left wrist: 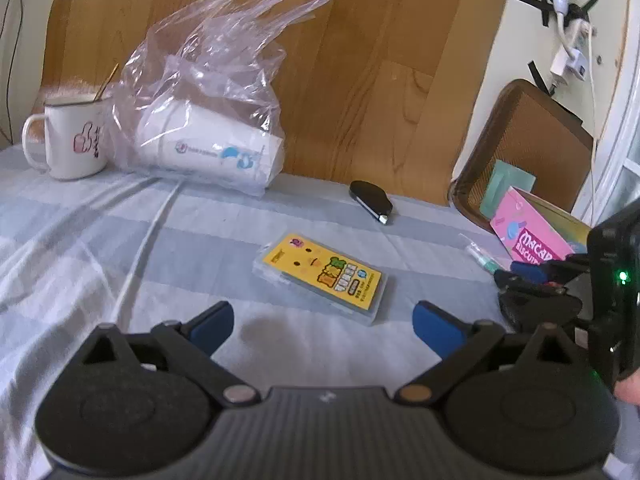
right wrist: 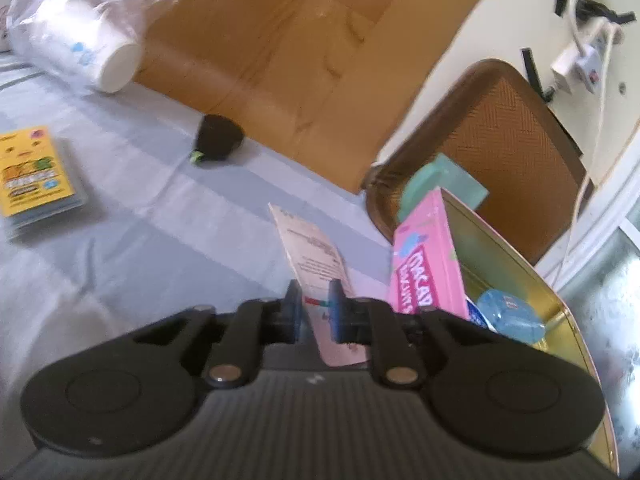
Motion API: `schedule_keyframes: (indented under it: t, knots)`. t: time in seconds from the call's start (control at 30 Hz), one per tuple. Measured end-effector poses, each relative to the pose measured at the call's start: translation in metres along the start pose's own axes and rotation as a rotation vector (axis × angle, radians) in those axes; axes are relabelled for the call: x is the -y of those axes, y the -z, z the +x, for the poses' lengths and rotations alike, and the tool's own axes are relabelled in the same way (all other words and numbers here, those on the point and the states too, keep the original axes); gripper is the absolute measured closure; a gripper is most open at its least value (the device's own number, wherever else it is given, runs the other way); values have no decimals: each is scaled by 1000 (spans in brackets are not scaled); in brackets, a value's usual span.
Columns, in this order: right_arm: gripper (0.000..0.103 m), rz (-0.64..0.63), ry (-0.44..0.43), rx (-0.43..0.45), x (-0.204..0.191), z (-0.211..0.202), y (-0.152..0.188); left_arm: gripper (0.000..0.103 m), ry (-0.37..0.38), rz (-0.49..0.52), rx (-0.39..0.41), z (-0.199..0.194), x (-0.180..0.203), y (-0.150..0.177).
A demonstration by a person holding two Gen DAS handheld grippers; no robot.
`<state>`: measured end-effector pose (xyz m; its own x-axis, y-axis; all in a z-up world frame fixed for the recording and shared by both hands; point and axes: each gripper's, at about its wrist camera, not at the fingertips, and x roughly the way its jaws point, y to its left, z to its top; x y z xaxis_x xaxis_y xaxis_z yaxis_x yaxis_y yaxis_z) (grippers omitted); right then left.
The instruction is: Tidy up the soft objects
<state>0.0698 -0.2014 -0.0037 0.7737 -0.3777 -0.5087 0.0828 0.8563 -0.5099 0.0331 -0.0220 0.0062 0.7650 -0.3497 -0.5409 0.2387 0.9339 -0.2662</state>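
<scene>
wood-grain headboard behind the bed with its pale blue striped sheet, cream wall at right with taped-up power strip, soft daylight

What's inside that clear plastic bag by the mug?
Through the clear plastic bag a stack of white paper cups shows, lying on its side with blue print on it. The crumpled film hides how many cups there are.

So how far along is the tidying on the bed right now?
Partway. The pink biscuit box already holds a blue packet. In hand: the right tool is shut on a pale pink sachet beside that box. The left tool is open and empty. Left on the sheet: the yellow card case, the black object and the bagged cups.
</scene>
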Motion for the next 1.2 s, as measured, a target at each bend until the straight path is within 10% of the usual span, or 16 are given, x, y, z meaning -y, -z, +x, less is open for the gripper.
schedule_keyframes:
  t: [0.23,0.53,0.77,0.83,0.93,1.2]
  knots:
    - [100,83,-53,163,18,-62,6,3,6,-27,-3,0,-6,-2]
    - [100,548,-565,146,71,-147,45,1,26,-115,-18,-2,-21,-2]
    - [92,588,-421,66,71,-150,82,1,13,-74,-13,-4,-14,0]
    - [76,601,-459,54,64,-151,86,1,12,-73,-13,-4,-14,0]
    - [24,544,-495,71,47,-156,83,1,12,-79,-15,-3,-15,-1]
    - [17,187,-483,74,-8,-155,80,1,15,-69,-13,-3,-14,0]
